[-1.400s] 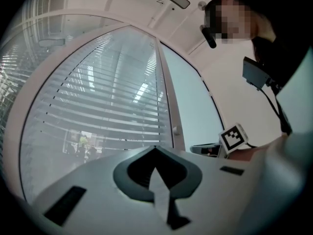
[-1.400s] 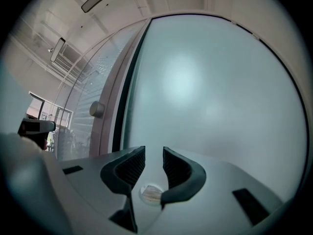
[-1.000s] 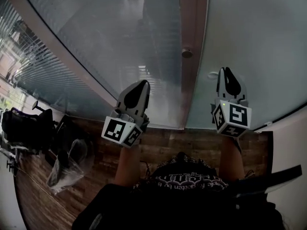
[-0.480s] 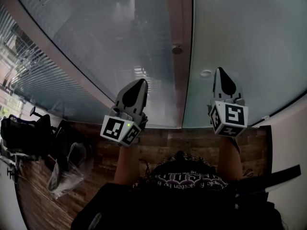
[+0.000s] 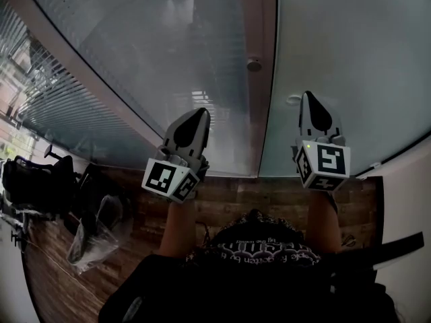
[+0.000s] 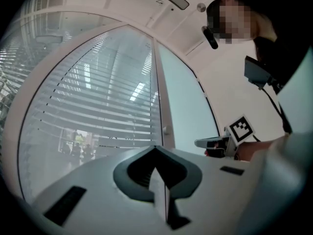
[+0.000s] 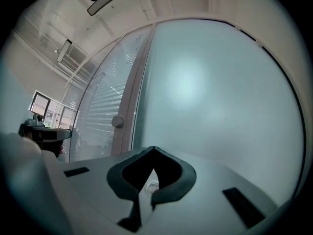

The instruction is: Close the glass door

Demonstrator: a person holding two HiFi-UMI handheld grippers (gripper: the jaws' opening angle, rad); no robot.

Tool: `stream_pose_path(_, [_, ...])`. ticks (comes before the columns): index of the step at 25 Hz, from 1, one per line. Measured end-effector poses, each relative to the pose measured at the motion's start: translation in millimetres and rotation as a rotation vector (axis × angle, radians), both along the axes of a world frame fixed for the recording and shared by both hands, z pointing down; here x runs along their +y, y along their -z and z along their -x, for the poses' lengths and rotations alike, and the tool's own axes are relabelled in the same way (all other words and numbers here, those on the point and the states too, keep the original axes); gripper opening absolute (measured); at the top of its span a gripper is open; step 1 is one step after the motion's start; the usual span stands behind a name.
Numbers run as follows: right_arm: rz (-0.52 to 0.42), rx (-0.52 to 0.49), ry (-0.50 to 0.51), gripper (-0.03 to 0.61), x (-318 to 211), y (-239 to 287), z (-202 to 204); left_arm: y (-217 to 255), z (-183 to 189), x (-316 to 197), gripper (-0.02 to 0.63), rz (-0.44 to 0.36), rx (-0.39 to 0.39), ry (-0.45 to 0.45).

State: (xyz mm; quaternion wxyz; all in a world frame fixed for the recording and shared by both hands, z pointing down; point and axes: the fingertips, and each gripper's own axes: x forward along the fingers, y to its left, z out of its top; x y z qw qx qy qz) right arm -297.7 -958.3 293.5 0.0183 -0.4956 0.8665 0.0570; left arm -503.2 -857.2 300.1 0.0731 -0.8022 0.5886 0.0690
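Note:
The frosted glass door (image 5: 350,59) fills the right of the head view and meets a brown frame post (image 5: 261,113) that carries a round knob (image 5: 254,64). My right gripper (image 5: 311,99) points level at the door, jaws shut, its tip beside a small clear knob (image 5: 292,100) on the glass. That small knob (image 7: 151,184) shows through the jaw window in the right gripper view; whether it is touched I cannot tell. My left gripper (image 5: 196,118) is shut and empty, aimed at the glass panel with blinds (image 5: 135,59) left of the post (image 6: 164,111).
A wooden floor (image 5: 229,200) runs below the door. A black chair or bag (image 5: 34,180) and a clear plastic bag (image 5: 94,234) lie at the left. A white wall (image 5: 411,200) stands at the right.
The right gripper's jaws look narrower than a second ago. Both grippers stay close to where they were; the view has shifted slightly.

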Motion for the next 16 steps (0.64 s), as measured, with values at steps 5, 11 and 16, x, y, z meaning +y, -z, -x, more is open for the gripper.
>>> stream_pose_path(5, [0.007,-0.011,-0.004,0.002,-0.5,-3.6,0.1,1.4,-2.6,1.3,0.002,0.001,-0.019,0.003])
stream_pose_path(11, [-0.001,-0.021,-0.003,0.002,0.7,-1.5,0.9,-1.3,-0.3,1.4,0.002,0.010,-0.021,-0.001])
stream_pose_path(16, [-0.005,-0.014,0.003,0.002,1.3,1.5,2.1,-0.5,1.7,3.1,0.002,0.014,-0.024,0.007])
